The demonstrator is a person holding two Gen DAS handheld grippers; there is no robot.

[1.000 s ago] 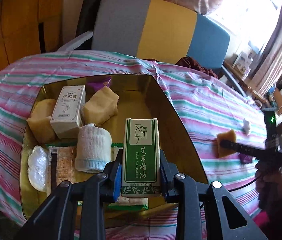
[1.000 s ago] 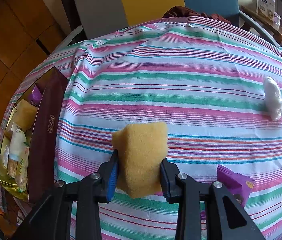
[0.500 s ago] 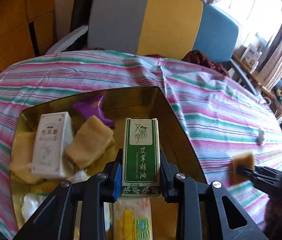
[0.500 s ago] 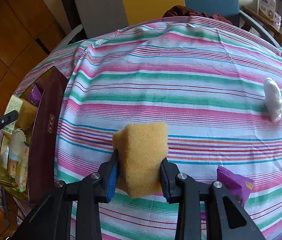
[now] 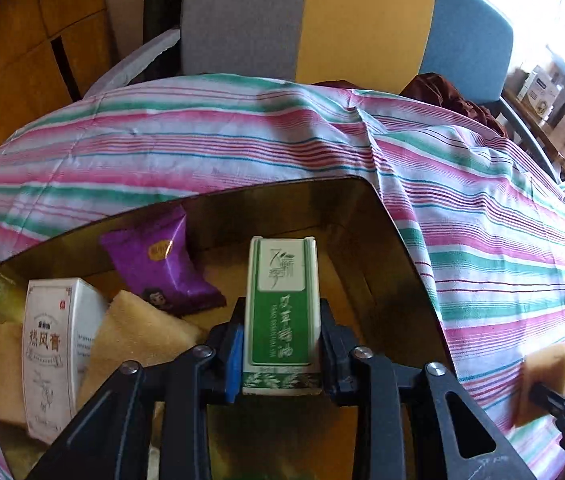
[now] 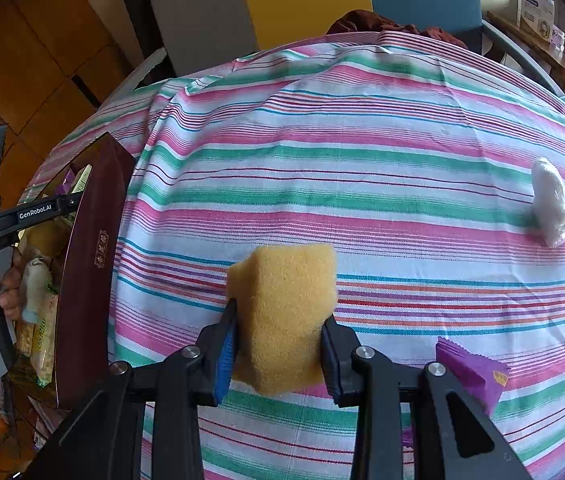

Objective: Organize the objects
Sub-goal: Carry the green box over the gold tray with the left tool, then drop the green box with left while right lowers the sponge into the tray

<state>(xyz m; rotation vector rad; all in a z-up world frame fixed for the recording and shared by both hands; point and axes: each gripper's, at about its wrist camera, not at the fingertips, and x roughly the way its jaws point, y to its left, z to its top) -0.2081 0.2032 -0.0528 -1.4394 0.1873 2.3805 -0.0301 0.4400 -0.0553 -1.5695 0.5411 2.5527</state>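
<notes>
Gold box (image 5: 386, 240) holding purple packet (image 5: 162, 264), white carton (image 5: 52, 352), perhaps sponges (image 5: 138, 336)

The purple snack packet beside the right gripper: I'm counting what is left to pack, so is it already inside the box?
No, the purple snack packet lies on the striped tablecloth, well apart from the box.

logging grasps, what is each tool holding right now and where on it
Left tool grips the green box by its lower side faces. Right tool squeezes the sponge across its lower sides.
</notes>
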